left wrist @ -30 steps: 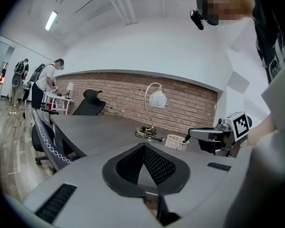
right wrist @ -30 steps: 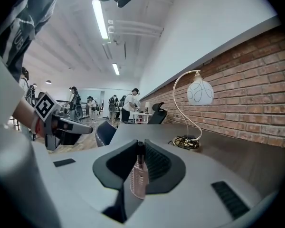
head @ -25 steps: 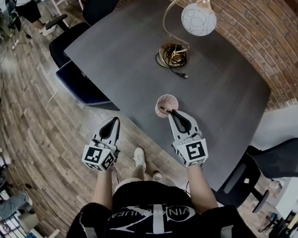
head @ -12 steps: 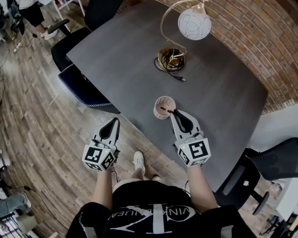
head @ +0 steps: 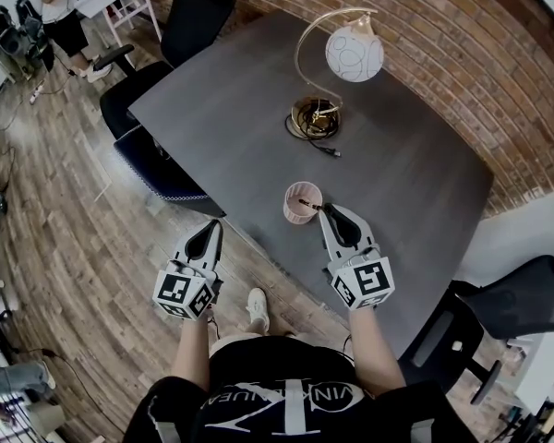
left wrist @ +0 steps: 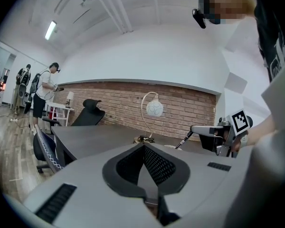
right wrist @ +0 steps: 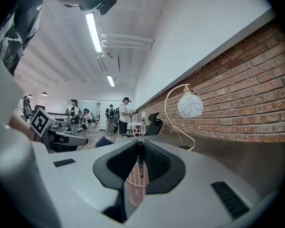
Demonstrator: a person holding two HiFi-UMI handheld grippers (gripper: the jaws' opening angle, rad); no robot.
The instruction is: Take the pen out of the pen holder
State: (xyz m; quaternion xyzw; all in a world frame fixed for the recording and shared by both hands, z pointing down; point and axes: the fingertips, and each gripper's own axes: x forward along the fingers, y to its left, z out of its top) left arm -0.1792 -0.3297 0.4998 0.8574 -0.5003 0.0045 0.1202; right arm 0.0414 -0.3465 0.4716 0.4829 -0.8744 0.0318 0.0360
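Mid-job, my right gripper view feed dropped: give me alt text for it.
The right gripper has its jaws closed on a dark pen, seen against the pink mesh pen holder below. A globe lamp stands by the brick wall at right; the left gripper shows at left.

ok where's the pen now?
Head view, centre: pen pinched in the right hand-held gripper, over the pink pen holder at the table's near edge.

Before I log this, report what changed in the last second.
The right hand-held gripper, shut on the pen, rose slightly, drawing the pen up from the pen holder. The left hand-held gripper stayed shut and empty; pen holder and lamp did not move.
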